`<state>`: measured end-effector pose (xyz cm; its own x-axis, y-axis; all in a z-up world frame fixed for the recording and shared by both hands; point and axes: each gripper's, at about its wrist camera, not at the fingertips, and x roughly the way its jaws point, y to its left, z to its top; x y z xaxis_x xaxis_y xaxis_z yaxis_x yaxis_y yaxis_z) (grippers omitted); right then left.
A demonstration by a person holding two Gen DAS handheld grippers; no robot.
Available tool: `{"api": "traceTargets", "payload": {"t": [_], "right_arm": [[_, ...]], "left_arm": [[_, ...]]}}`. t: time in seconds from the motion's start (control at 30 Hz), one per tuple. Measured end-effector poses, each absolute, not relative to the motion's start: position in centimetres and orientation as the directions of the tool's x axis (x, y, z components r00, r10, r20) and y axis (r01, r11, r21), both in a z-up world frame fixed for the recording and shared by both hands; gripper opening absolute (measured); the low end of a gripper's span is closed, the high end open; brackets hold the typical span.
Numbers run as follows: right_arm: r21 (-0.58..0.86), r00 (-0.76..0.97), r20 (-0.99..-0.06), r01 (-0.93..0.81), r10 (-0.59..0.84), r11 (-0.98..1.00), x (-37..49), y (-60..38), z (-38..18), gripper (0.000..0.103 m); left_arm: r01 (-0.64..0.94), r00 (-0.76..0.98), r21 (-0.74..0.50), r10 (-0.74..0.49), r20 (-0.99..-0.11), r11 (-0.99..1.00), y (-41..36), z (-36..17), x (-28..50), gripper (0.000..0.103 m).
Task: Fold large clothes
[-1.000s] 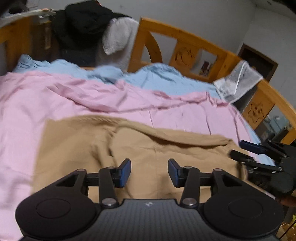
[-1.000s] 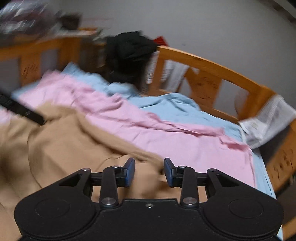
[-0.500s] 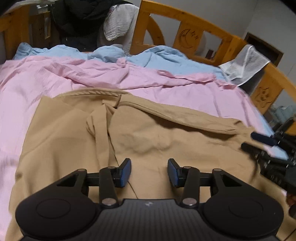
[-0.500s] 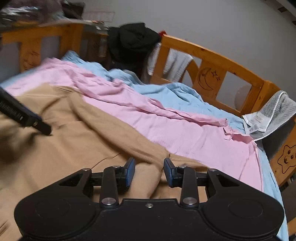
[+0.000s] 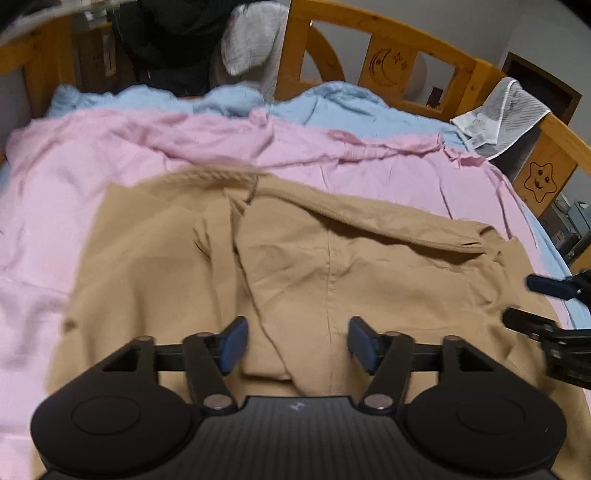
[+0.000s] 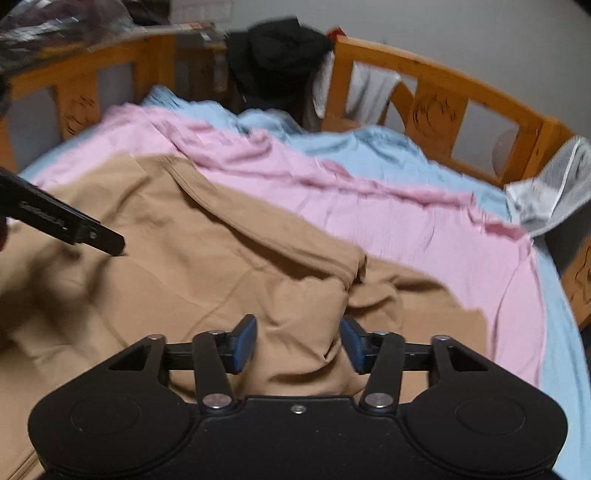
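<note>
Nearest in the left wrist view, the left gripper is held with its jaws spread wide and nothing between them; only the tan garment is seen through the gap, and whether the blue pads touch the cloth cannot be told. In the right wrist view the right gripper is likewise spread wide and empty, poised over a rumpled bunch of the same tan garment.

The garment is taken as the landmark. It is laid flat on the pink sheet, and its long axis is judged to run across both grippers, from the person's left to right. Its near part lies directly below and ahead of both tools. The left gripper is set over the middle of the garment, beside a vertical seam. The right gripper is set at the garment's right end, where the right gripper is seen over that edge from the left camera.

Further along, a thick hemmed edge is seen running diagonally across the garment's far side, ending in a folded corner just beyond the right gripper. That corner is nearer to the right hand, so a pinch there is judged the likely next move.

Beyond the garment's far edge the pink sheet is spread, then a blue sheet, then the wooden bed rail.
</note>
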<state>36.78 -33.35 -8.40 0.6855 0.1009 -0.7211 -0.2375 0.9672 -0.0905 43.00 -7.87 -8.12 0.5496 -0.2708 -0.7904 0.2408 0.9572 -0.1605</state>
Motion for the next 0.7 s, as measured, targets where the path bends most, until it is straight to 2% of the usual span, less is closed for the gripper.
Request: {"api": "traceTargets", "payload": {"t": [0.17, 0.23, 0.3, 0.43, 0.7], "right_arm": [[-0.098, 0.707, -0.693, -0.285, 0.140, 0.954, 33.3, -33.1, -4.6, 0.075], [-0.081, 0.706, -0.687, -0.310, 0.172, 0.947, 31.7, -32.7, -3.1, 0.089], [-0.070, 0.701, -0.683, -0.344, 0.206, 0.937, 30.1, -32.0, -2.0, 0.092], [-0.112, 0.674, -0.695, -0.446, 0.250, 0.888, 26.2, -29.7, -0.8, 0.099], [-0.196, 0.536, -0.793, -0.673, 0.289, 0.713, 17.0, -24.6, -3.5, 0.100]], "left_arm": [[0.239, 0.611, -0.121, -0.246, -0.753, 0.964, -6.6, -4.6, 40.7, 0.089], [0.247, 0.632, -0.112, -0.248, -0.735, 0.962, -5.9, -3.1, 39.4, 0.098], [0.257, 0.662, -0.096, -0.248, -0.707, 0.962, -5.0, -1.8, 37.6, 0.103], [0.302, 0.690, -0.050, -0.254, -0.677, 0.952, -3.4, -0.1, 33.6, 0.102], [0.447, 0.672, 0.000, -0.336, -0.660, 0.894, -1.9, 0.0, 26.5, 0.102]]}}
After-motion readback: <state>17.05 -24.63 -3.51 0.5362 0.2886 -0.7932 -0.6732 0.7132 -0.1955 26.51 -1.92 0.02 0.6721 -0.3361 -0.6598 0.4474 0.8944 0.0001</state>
